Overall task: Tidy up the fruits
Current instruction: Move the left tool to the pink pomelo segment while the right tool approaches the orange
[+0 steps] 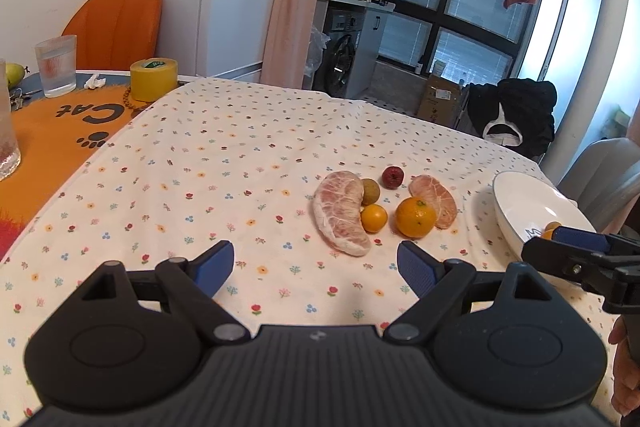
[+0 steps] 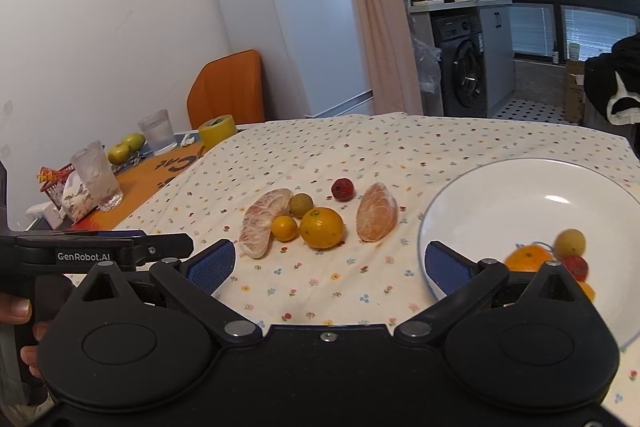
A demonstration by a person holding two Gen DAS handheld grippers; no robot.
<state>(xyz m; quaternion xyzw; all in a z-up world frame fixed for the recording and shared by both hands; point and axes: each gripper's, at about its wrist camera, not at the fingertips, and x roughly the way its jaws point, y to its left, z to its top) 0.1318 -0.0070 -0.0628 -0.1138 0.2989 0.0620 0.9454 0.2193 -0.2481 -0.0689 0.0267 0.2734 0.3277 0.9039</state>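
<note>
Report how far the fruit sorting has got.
Done: a few small fruits already lie in the white plate. In hand: nothing; left gripper and right gripper are open. Left: two peeled pomelo wedges, big orange and three small fruits on the floral tablecloth.

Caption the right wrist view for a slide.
Open right gripper faces six loose fruits on floral cloth; white plate holds more.

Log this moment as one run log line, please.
left tongs: open, empty | right tongs: open, empty | white round plate: some fruit inside | floral tablecloth: six fruit pieces left | stage: between picks
</note>
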